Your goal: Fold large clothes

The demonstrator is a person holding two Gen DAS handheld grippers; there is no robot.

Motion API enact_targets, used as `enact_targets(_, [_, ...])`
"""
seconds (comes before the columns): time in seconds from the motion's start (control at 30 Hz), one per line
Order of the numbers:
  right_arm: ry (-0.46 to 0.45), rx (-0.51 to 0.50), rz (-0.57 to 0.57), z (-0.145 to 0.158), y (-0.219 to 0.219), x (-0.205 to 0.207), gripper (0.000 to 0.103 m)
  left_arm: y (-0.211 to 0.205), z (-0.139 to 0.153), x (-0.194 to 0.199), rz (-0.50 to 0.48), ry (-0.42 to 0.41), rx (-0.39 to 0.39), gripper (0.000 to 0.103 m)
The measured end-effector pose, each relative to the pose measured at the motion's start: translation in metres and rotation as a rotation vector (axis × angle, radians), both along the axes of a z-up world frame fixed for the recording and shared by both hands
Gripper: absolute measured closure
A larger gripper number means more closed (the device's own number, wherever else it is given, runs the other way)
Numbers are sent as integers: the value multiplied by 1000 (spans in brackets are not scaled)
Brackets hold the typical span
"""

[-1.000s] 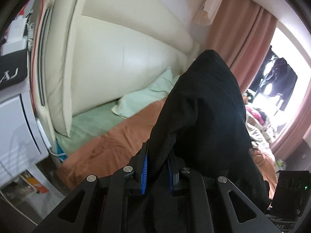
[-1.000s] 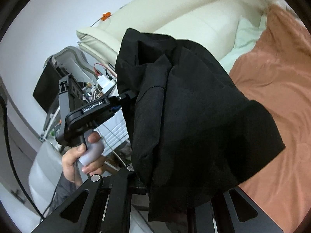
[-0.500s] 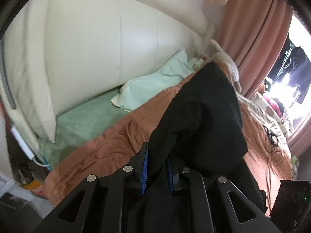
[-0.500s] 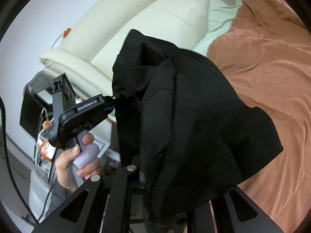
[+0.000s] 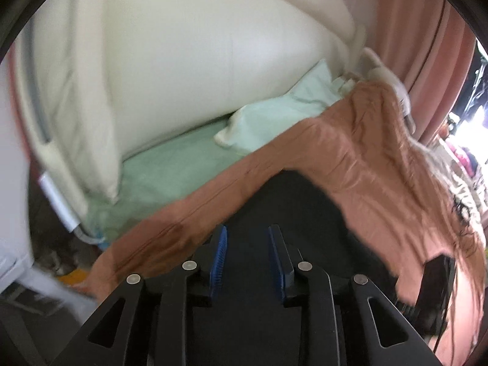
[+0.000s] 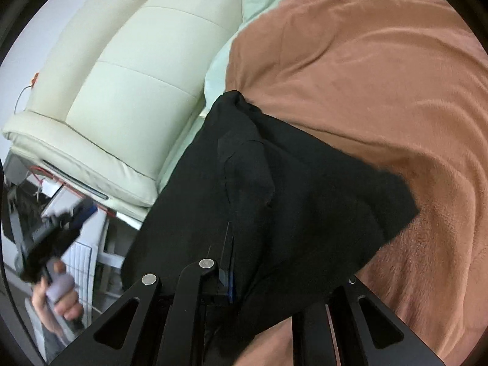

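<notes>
Lying beneath the just-parted left gripper (image 5: 247,254) jaws, black garment (image 5: 292,201) unpinched.

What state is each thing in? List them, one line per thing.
left gripper: jaws have just been opening, now apart; black cloth shows between them, pads not pressing it.
right gripper: jaws shut on the black garment.
black garment: bunched, lowered onto the brown blanket, near edge draped over the right gripper.
brown blanket: spread over the bed, wrinkled.
green pillow: lying against the cream headboard.
</notes>
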State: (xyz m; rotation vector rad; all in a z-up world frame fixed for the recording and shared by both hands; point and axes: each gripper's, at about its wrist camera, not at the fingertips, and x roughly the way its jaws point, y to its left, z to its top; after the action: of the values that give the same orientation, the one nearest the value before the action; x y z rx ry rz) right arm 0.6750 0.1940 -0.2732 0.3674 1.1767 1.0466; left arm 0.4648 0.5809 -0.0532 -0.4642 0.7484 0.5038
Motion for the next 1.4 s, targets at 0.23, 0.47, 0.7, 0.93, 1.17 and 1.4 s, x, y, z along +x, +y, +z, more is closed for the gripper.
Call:
enact_targets(0.23, [-118, -83, 2, 12, 8, 0, 87, 3, -30, -45, 37, 68, -53, 71])
enact_targets(0.47, [-154, -249, -143, 15, -34, 22, 66, -15, -35, -72, 57, 83, -66, 53])
enact_targets(0.7, [-177, -255, -135, 51, -77, 14, 60, -44, -26, -77, 45, 72, -76, 49])
enact_targets(0.93, [-211, -224, -84, 95, -111, -15, 35, -85, 8, -90, 38, 13, -33, 25])
enact_targets(1.17, [-269, -208, -62, 138, -150, -49, 17, -136, 40, -110, 26, -29, 17, 12])
enact_targets(1.4, [-337, -206, -53, 172, -197, -78, 2, -186, 56, -129, 3, -61, 43, 6])
